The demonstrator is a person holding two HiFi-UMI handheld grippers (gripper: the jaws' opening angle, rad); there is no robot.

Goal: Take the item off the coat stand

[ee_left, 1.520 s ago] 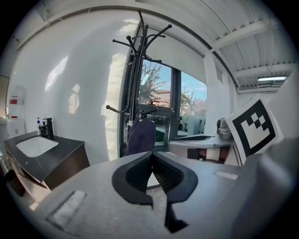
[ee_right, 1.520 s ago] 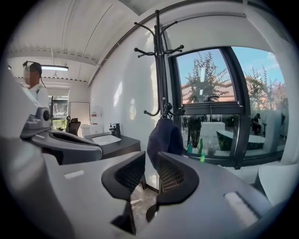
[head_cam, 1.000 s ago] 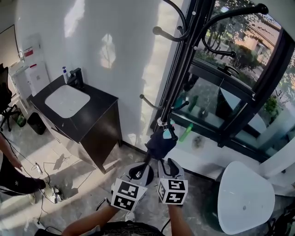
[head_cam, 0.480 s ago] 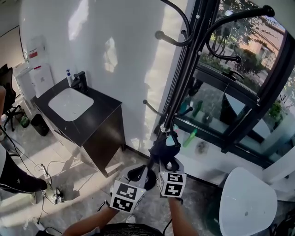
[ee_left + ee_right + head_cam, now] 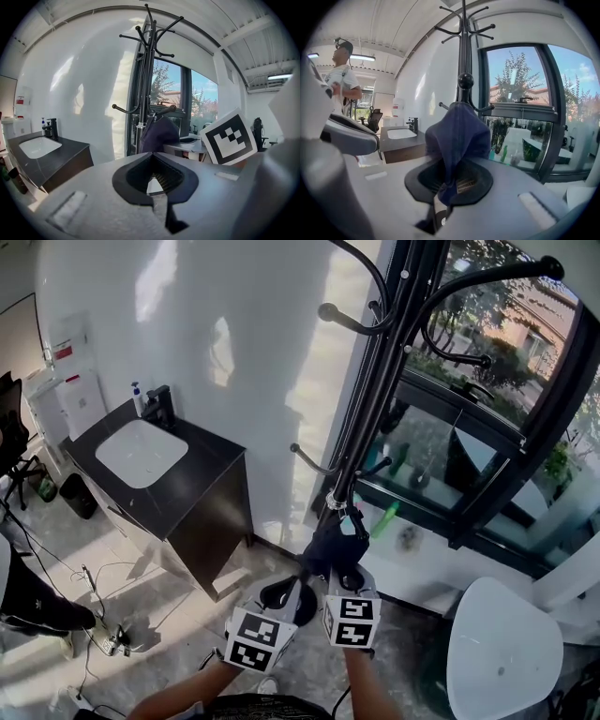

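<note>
While hanging on coat stand [image 5: 375, 399], navy cloth [image 5: 457, 136] pinched in right tool [image 5: 443, 187], left tool [image 5: 153, 183] clenched empty

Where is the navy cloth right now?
Head view, centre: the navy cloth hangs on a low hook of the coat stand, its lower end clamped in the right tongs.

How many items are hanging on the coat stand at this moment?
1. A dark blue cloth item hangs low on the coat stand, with the jaws of the right gripper closed on it. The upper hooks in view are bare; the pole may hide others.
</note>
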